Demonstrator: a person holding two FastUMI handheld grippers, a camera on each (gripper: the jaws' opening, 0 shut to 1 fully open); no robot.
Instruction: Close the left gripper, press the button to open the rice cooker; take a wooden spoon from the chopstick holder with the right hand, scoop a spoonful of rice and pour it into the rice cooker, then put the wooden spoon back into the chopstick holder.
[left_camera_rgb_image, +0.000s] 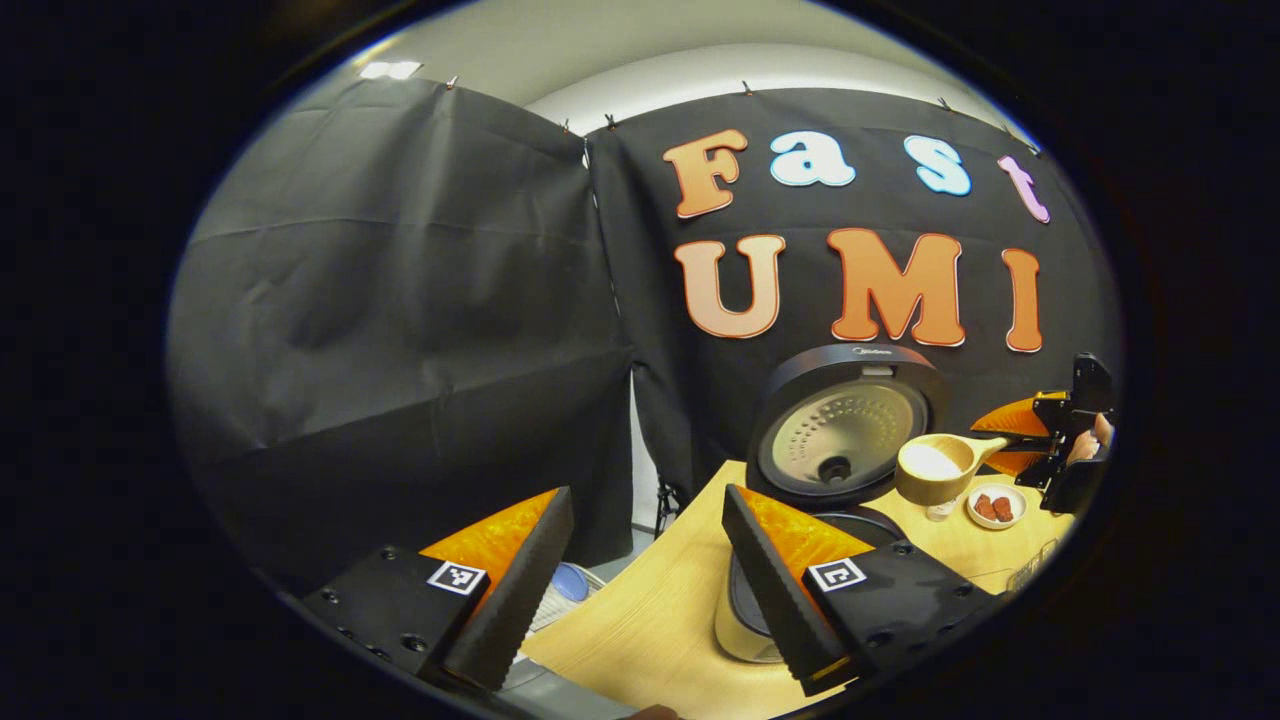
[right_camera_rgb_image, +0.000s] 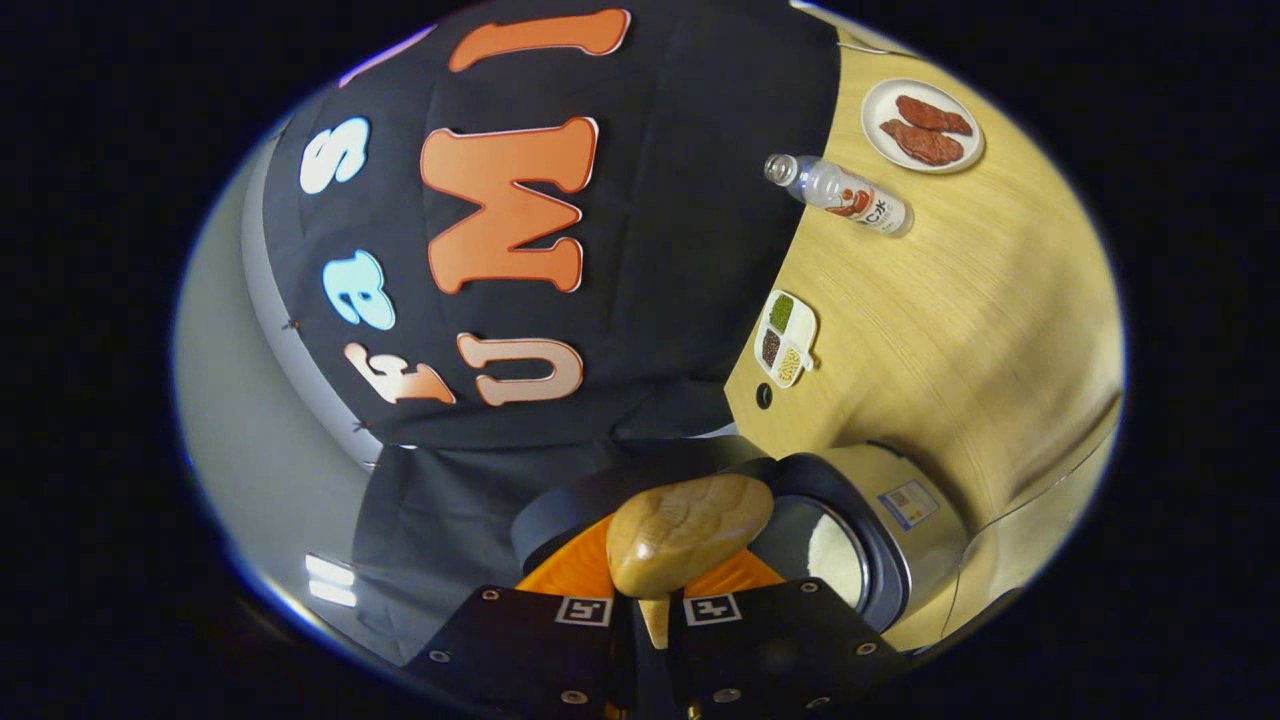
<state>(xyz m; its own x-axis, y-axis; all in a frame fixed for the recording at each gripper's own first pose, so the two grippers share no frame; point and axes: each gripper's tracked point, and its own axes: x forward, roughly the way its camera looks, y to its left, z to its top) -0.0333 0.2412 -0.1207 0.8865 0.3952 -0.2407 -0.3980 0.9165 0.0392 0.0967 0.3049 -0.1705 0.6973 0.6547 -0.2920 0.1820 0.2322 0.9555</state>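
Currently: pour step; right gripper (right_camera_rgb_image: 655, 600) fingers clamped on wooden spoon (left_camera_rgb_image: 935, 467) w/ rice above open rice cooker (left_camera_rgb_image: 835, 450); left gripper (left_camera_rgb_image: 640, 570) fingers wide apart, empty; next: tip spoon over pot.

Black cloth (left_camera_rgb_image: 400, 300) hung clipped as the booth's walls, a pale wall (left_camera_rgb_image: 640, 80) above it. A light wooden table (right_camera_rgb_image: 960, 320) stood against the cloth.

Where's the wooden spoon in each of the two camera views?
Left gripper view: wooden spoon far right, bowl facing us, beside the raised lid.
Right gripper view: bottom centre, bowl's back showing, handle clamped between the jaws.
Shared landmark: the open rice cooker next to it.
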